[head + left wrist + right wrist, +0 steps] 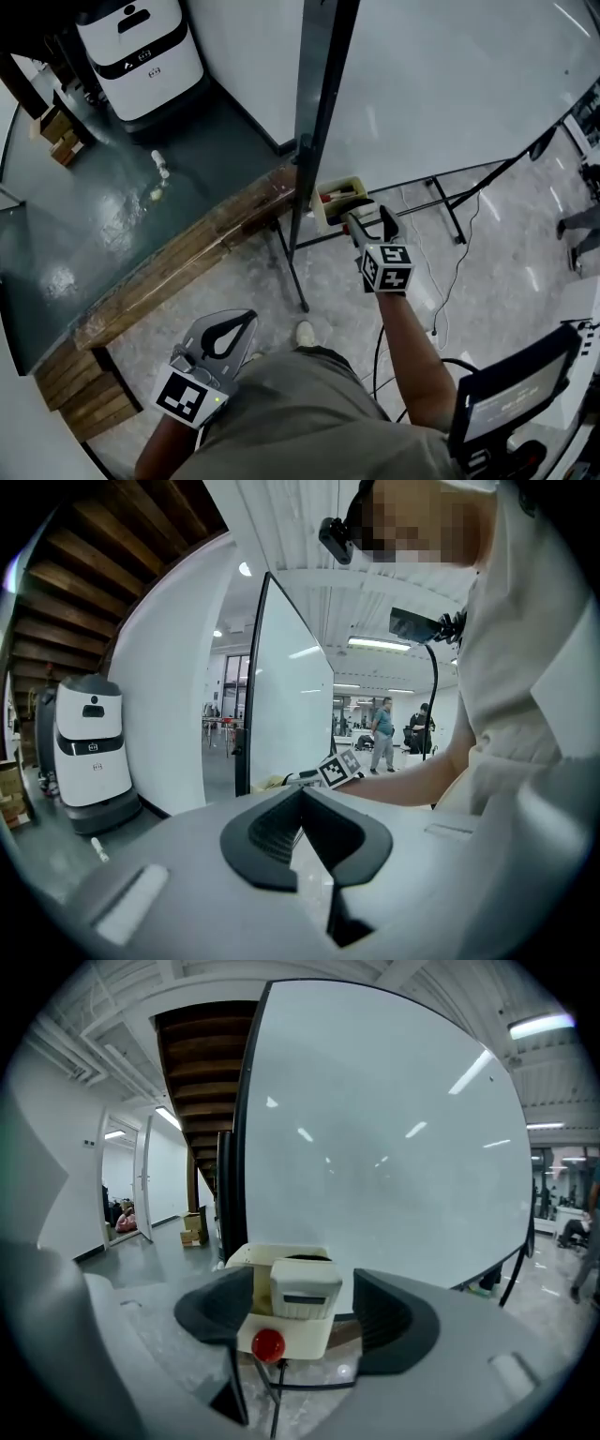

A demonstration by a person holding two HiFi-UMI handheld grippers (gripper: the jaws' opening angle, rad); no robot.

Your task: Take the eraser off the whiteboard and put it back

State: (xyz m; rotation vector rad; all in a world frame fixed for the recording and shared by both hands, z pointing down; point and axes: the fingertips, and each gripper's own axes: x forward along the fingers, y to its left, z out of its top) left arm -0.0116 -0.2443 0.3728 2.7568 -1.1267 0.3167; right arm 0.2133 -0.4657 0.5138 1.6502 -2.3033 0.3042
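Observation:
A white eraser [305, 1289] with a grey face stands upright in a cream holder box [287, 1332] that has a red round knob [268, 1343] on its front. The box [330, 208] hangs at the lower edge of the whiteboard [450, 84], beside its dark frame post. My right gripper [305, 1305] is open, one jaw on either side of the box and eraser, the pads apart from both. In the head view the right gripper [368, 221] reaches to the box from below. My left gripper [246, 319] is shut on nothing, held close to the person's body.
A white service robot [141, 52] stands at the back left on the dark floor. A long wooden beam [187, 253] runs diagonally left of the board. The board's stand legs [450, 202] and a cable lie on the pale floor. A screen on a cart [516, 398] is at lower right.

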